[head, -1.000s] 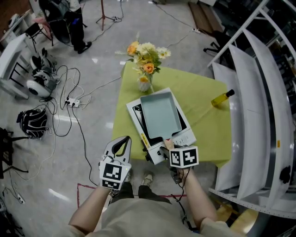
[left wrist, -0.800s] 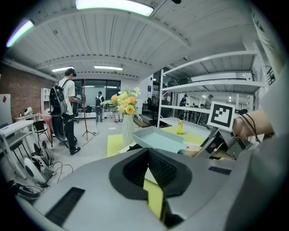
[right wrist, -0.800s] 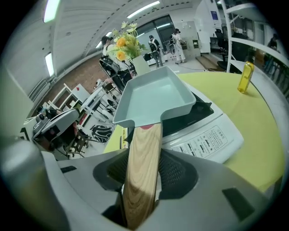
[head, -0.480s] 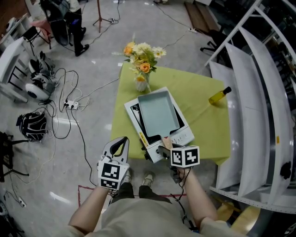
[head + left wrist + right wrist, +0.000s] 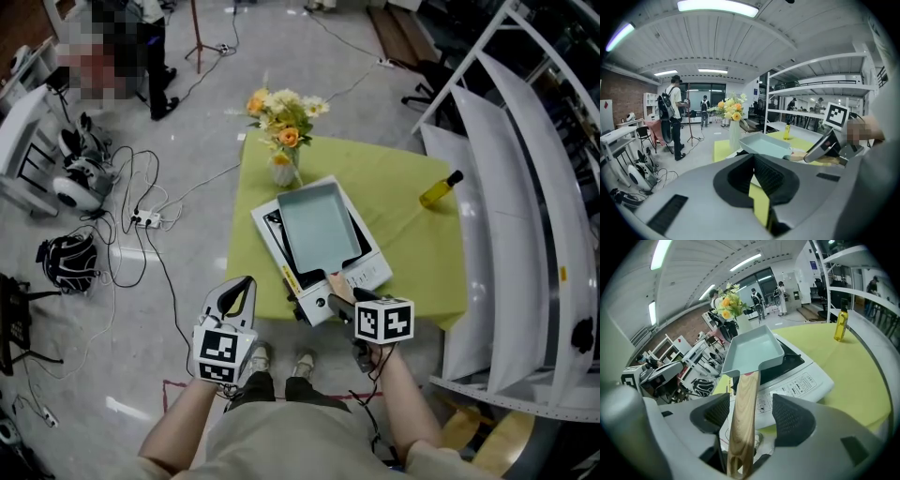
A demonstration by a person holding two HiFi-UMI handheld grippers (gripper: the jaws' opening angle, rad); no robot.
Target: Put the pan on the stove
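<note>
Pan (image 5: 319, 230), rigid and likely front-heavy, is sitting on the stove (image 5: 370, 274), its best-gripped wooden handle (image 5: 743, 413) lying free between right tongs (image 5: 750, 405) that have just been opening wide; left tongs (image 5: 757, 180) closed, empty.

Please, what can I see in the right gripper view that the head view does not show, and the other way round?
Only the right gripper view: the right tongs, jaws just opened, standing apart with the wooden handle between them. Only the head view: those tongs' marker cube and the person's forearms. Both: pan on the stove, yellow bottle, flowers.
</note>
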